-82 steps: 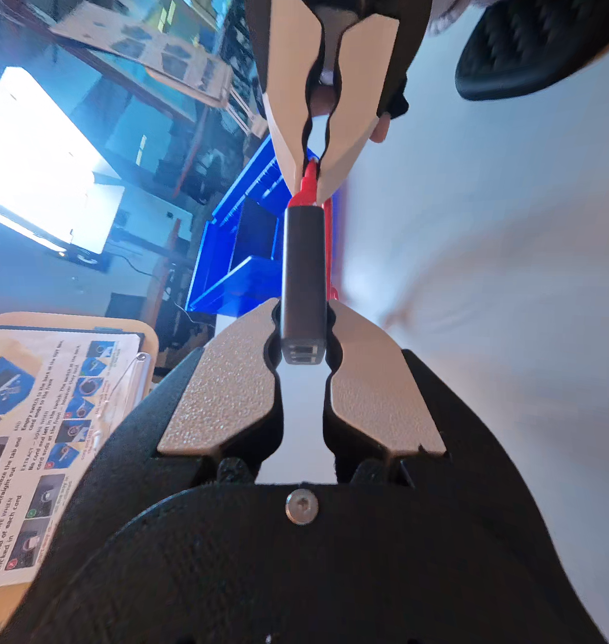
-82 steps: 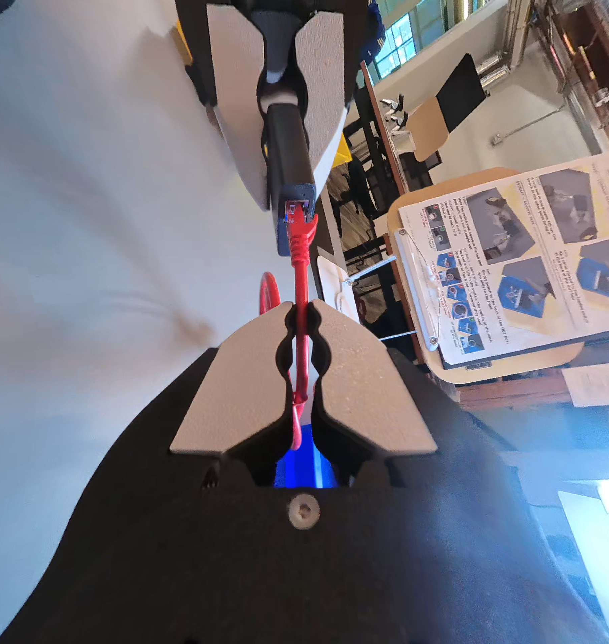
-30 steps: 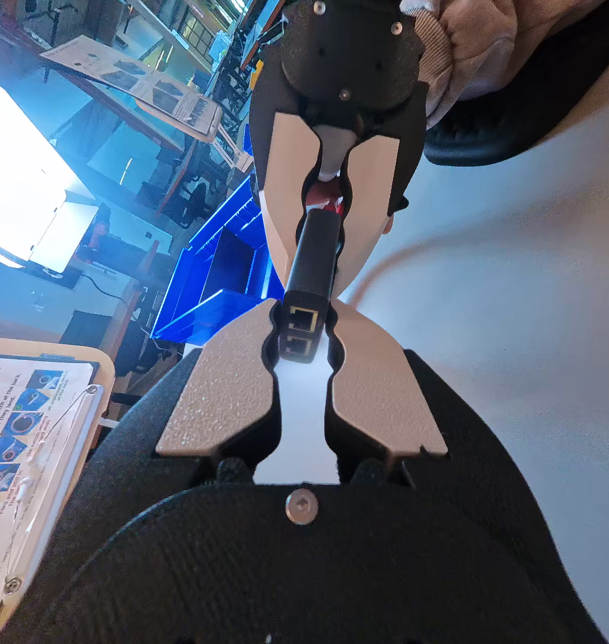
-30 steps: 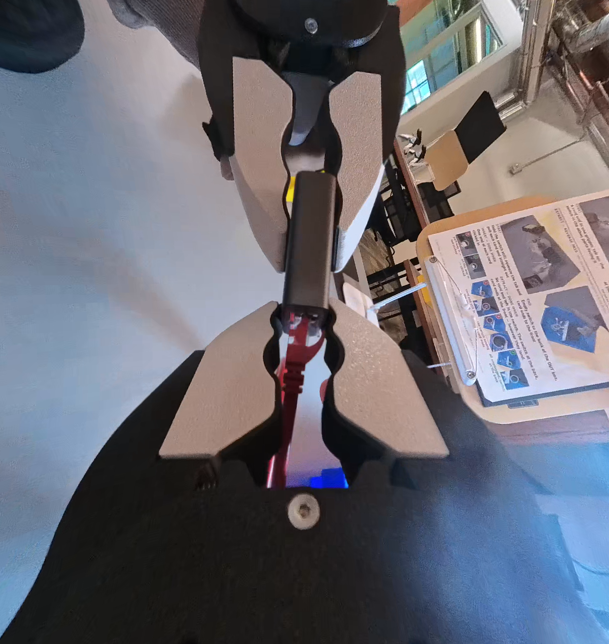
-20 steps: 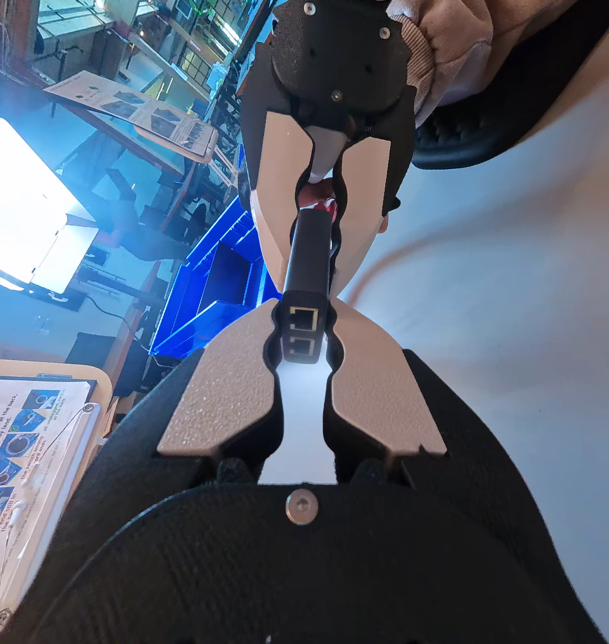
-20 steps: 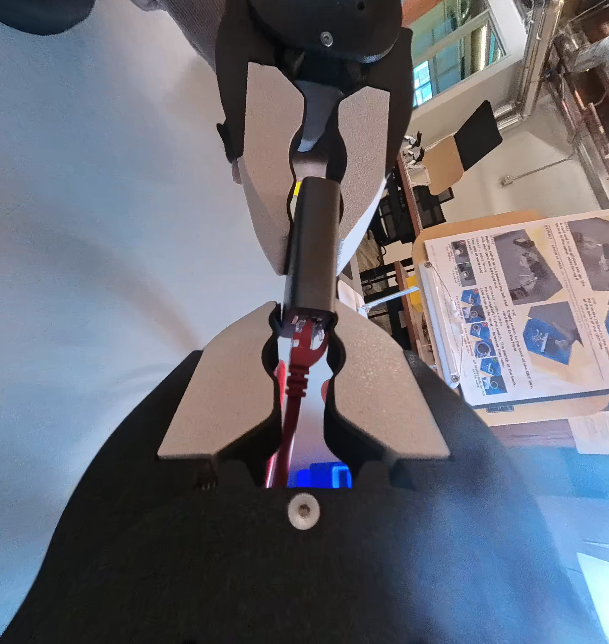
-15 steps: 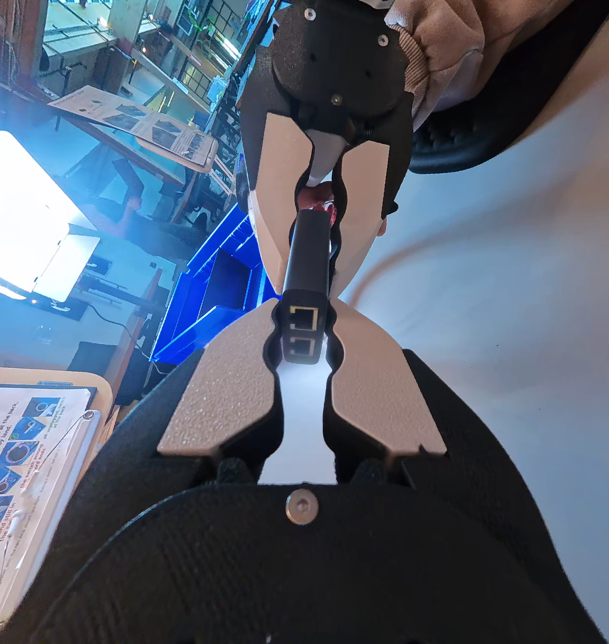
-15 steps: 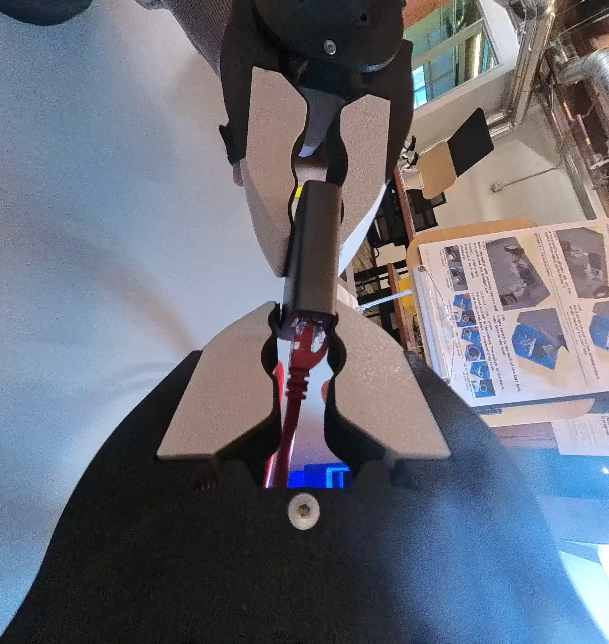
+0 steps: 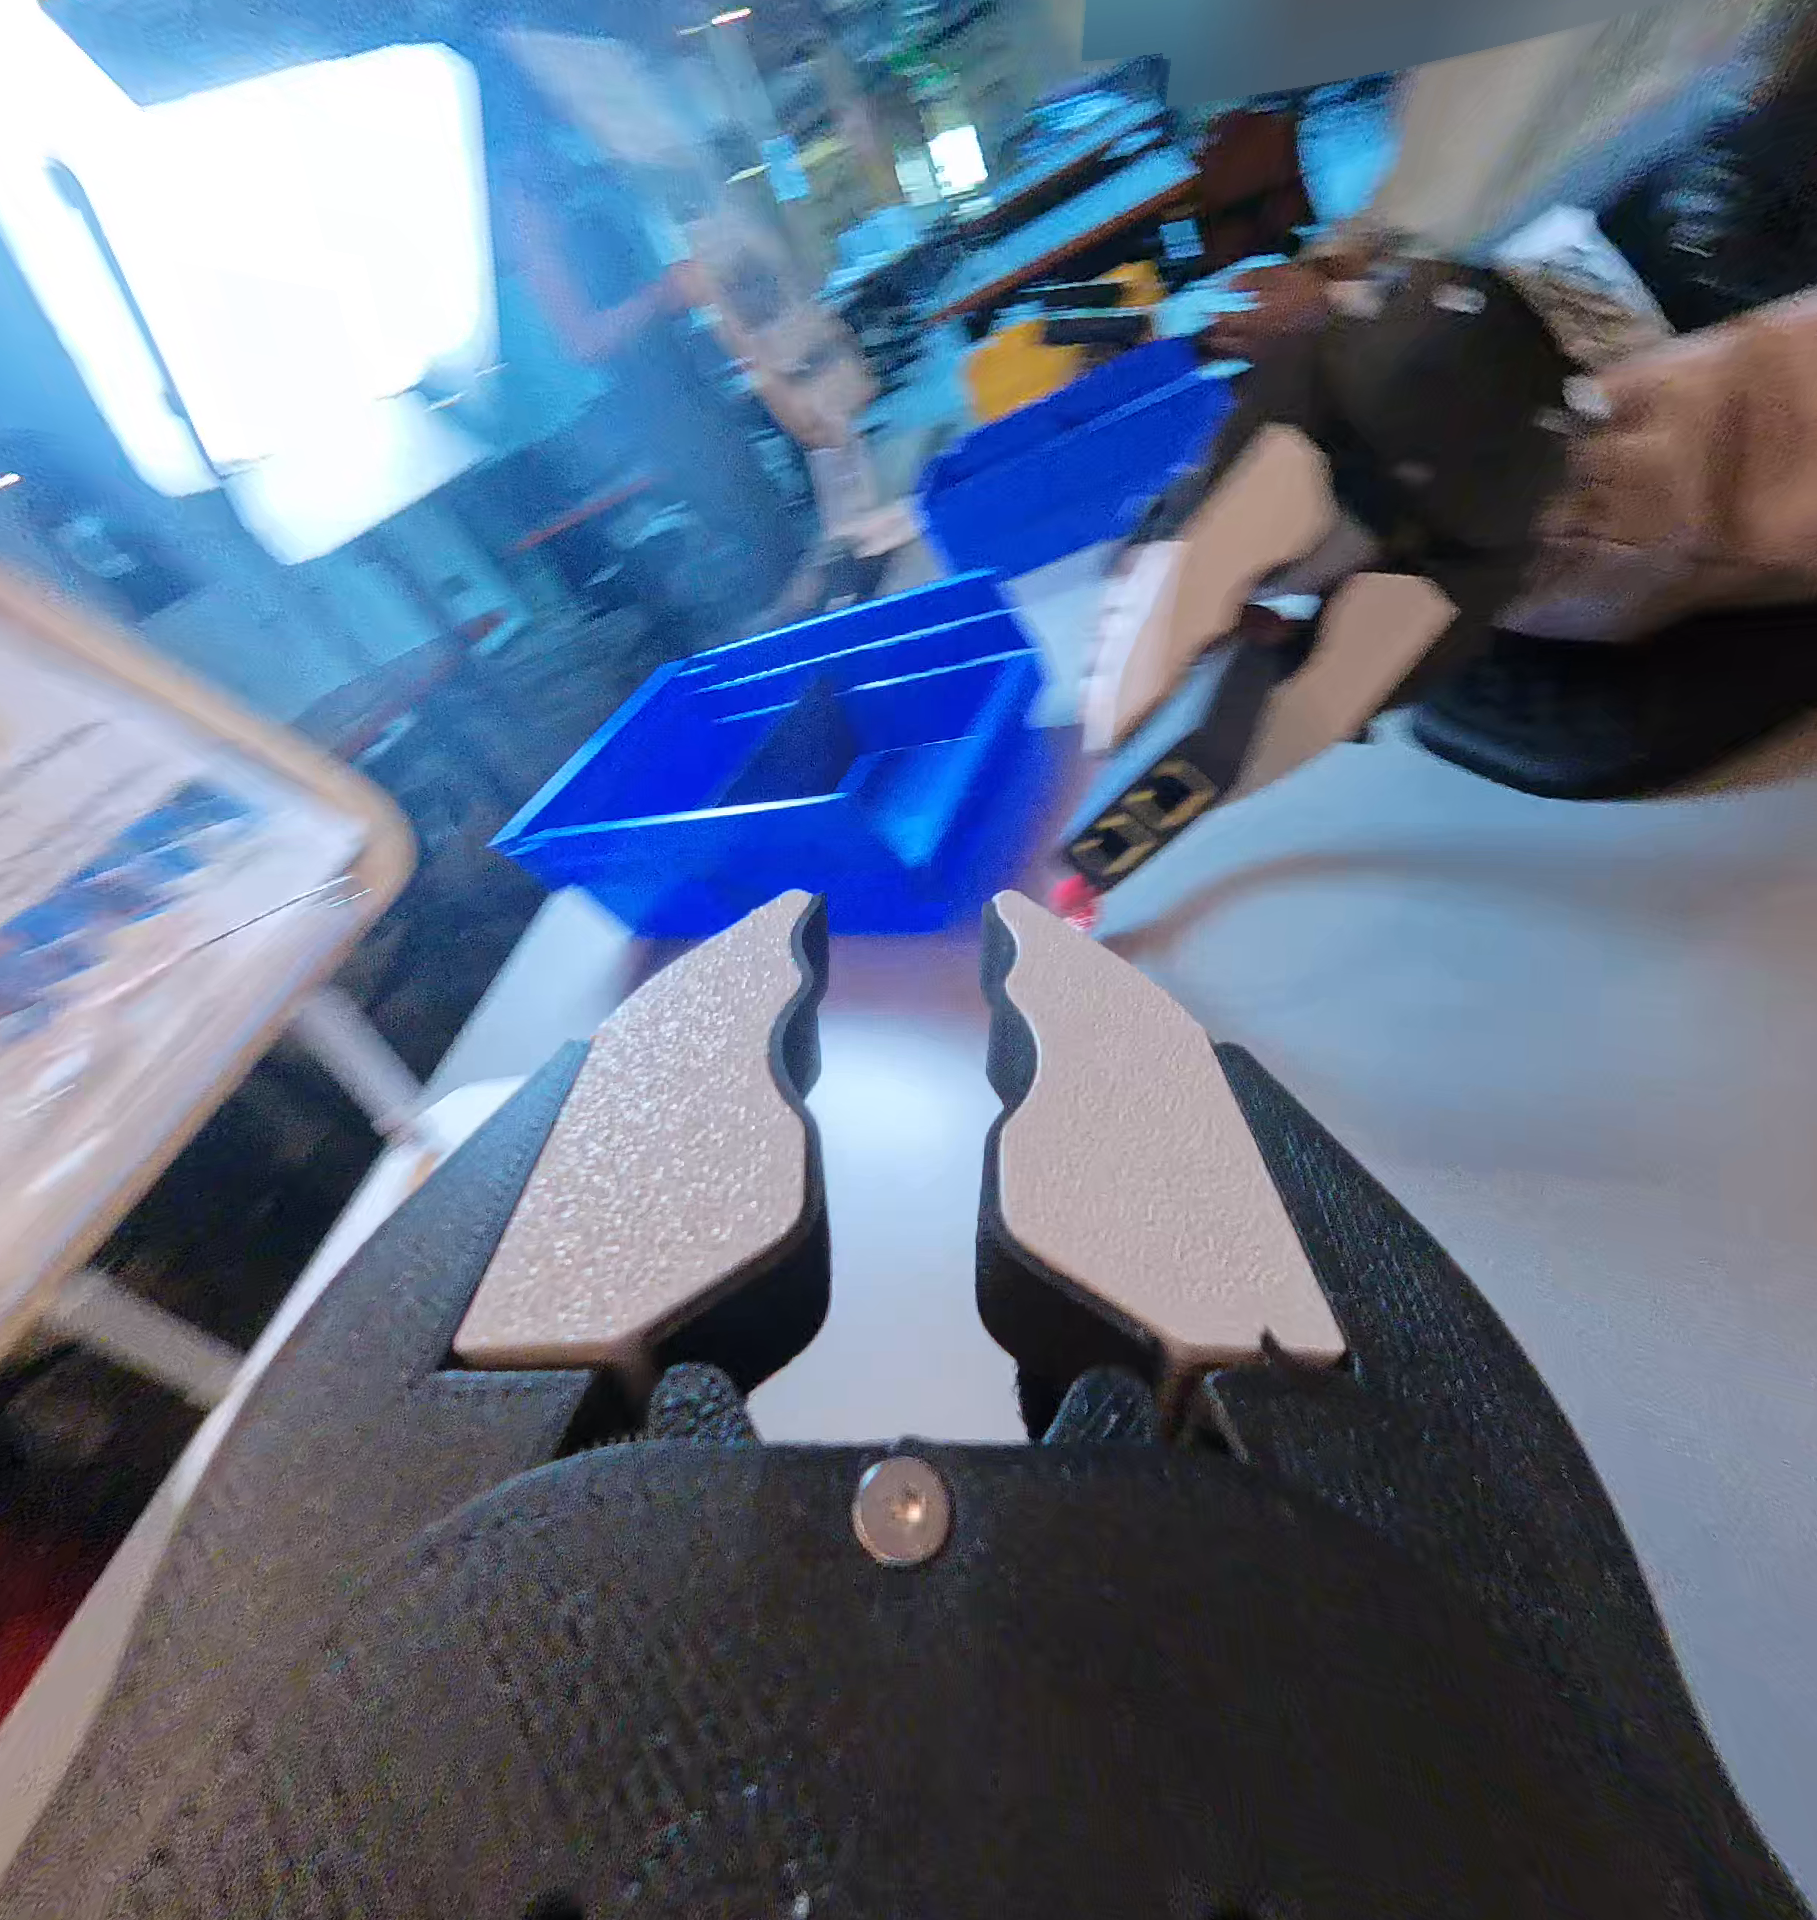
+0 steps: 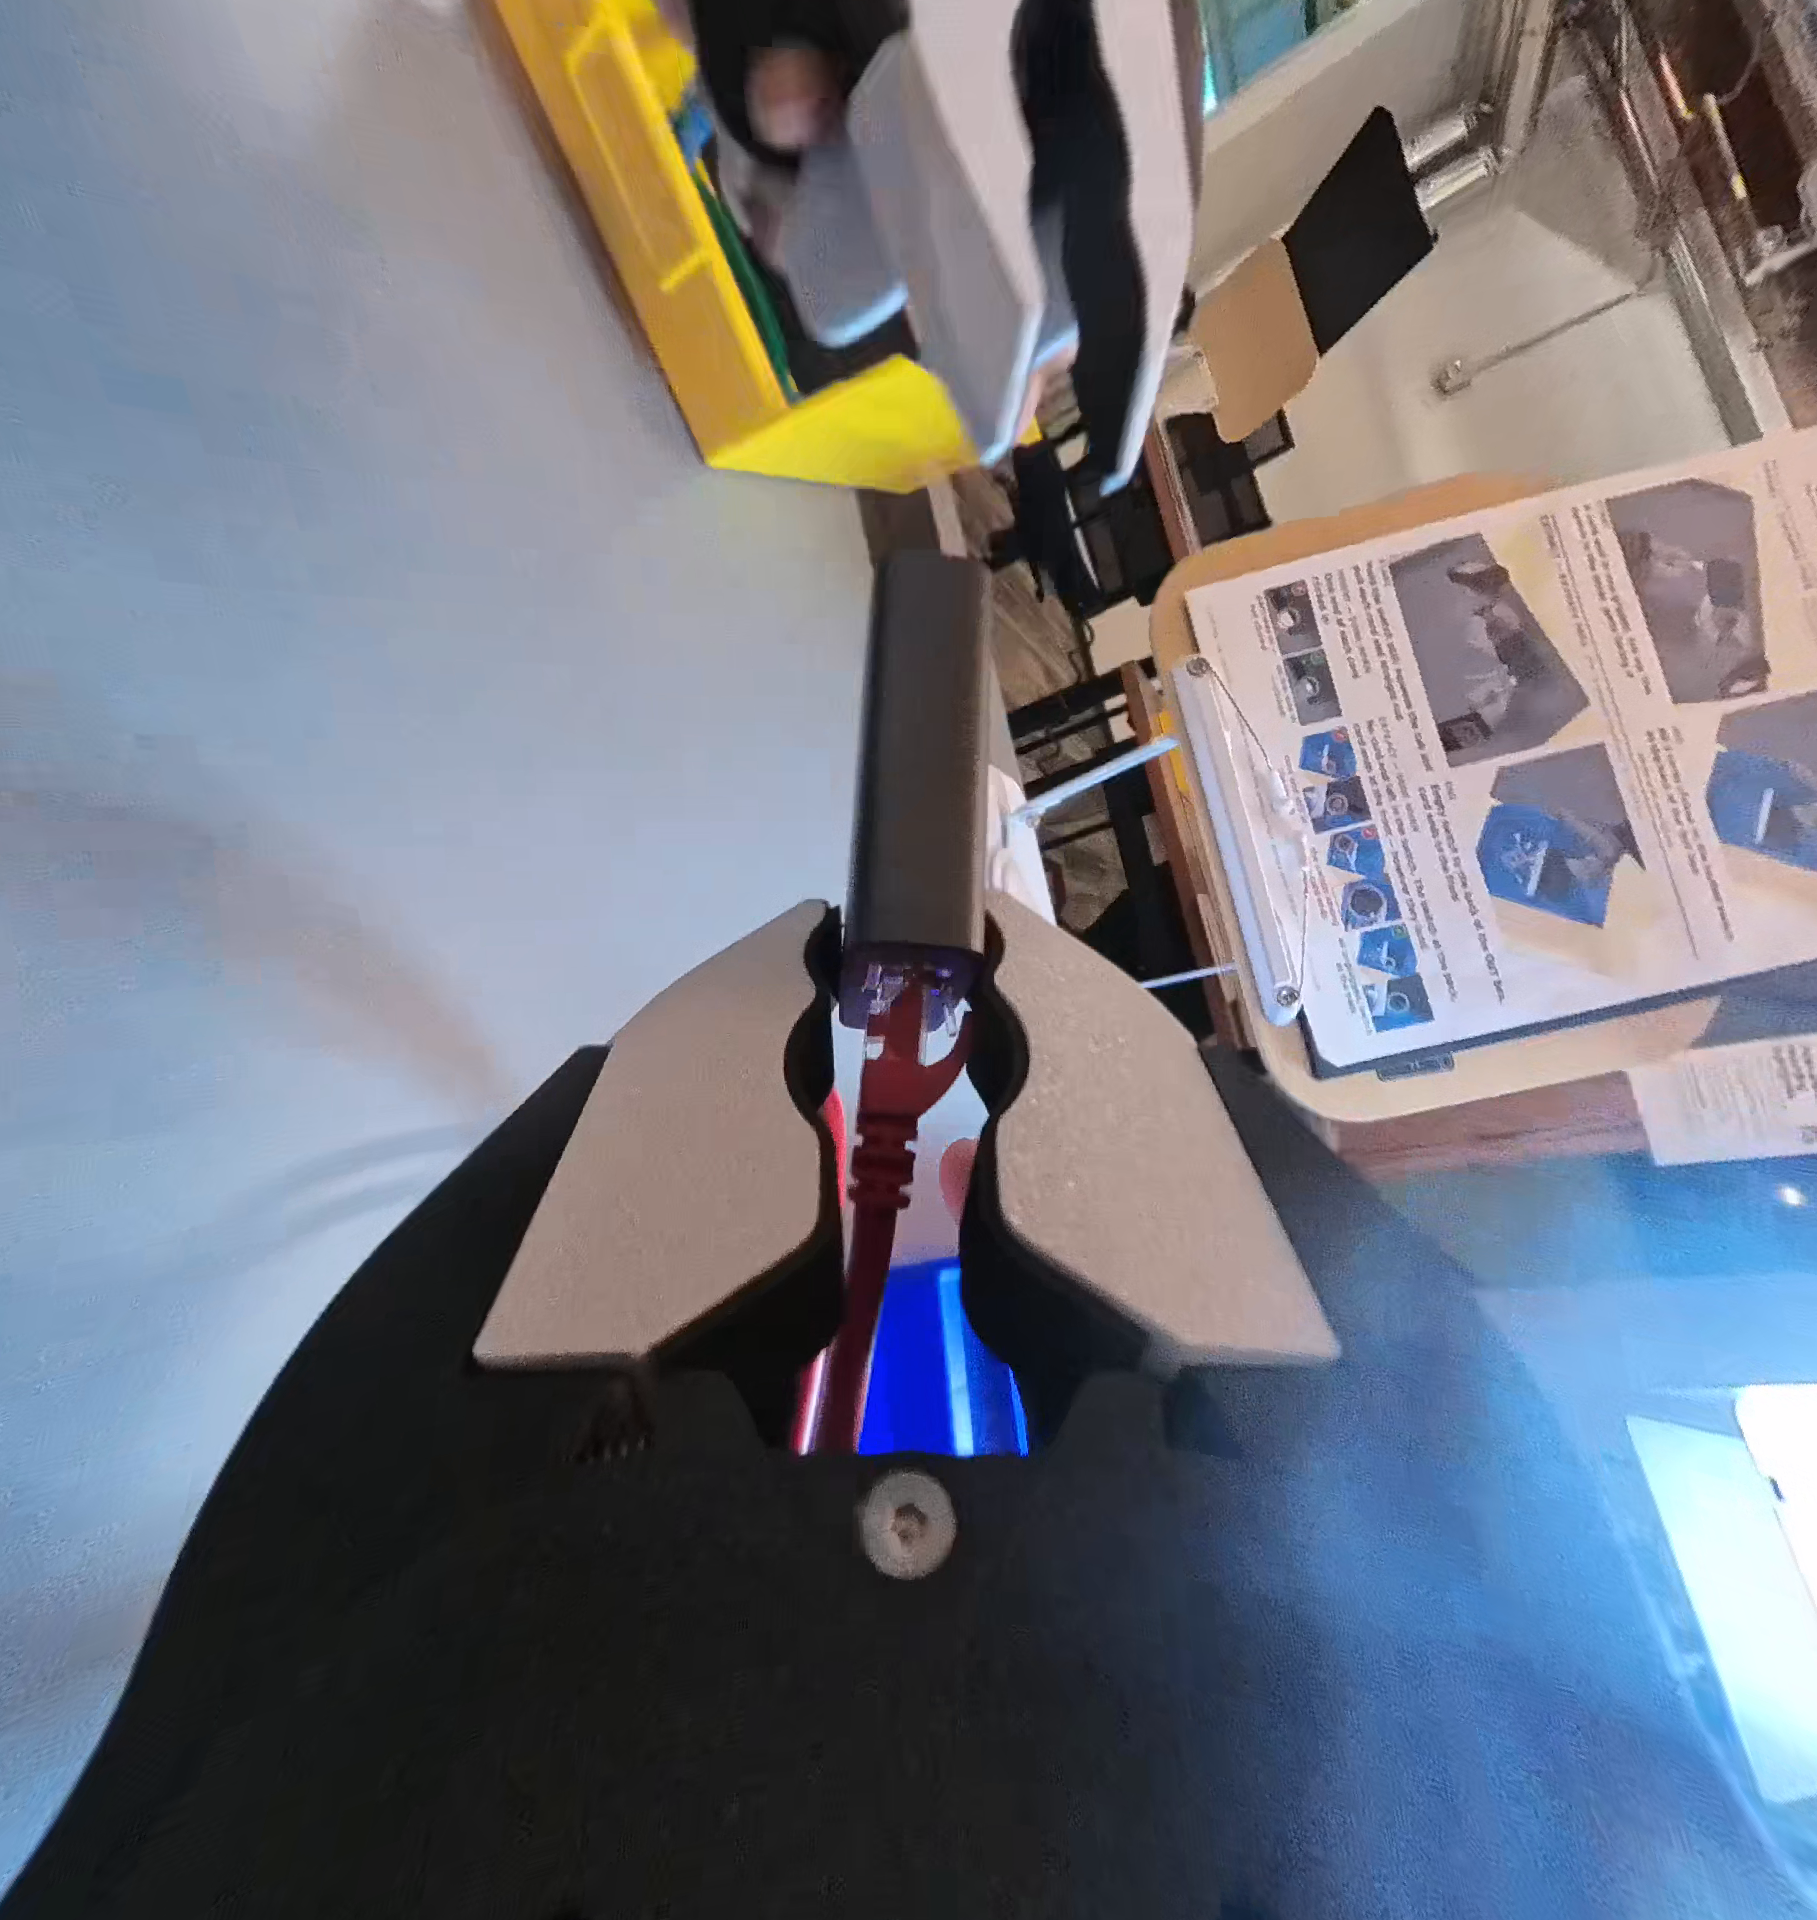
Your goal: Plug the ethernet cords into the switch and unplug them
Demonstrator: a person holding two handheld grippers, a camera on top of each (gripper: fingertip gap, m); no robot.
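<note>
My right gripper is shut on one end of the black switch, which sticks out forward from its fingertips. A red ethernet cord is plugged into the switch's near end and runs back between the fingers. My left gripper is open and empty, low over the white table. In the left wrist view the right gripper is at the upper right, holding the switch with two empty ports facing me. In the right wrist view the left gripper is blurred at the top, apart from the switch.
A blue bin stands at the table's far edge ahead of the left gripper. A yellow bin sits on the table beyond the switch. An instruction board on a wooden stand is beside the table. A person's sleeve is behind the right gripper. The grippers' ends are close to 11 cm from one another.
My left gripper has let go of the switch's far end and swung away from it. The right gripper still holds the switch with the red cord plugged in.
</note>
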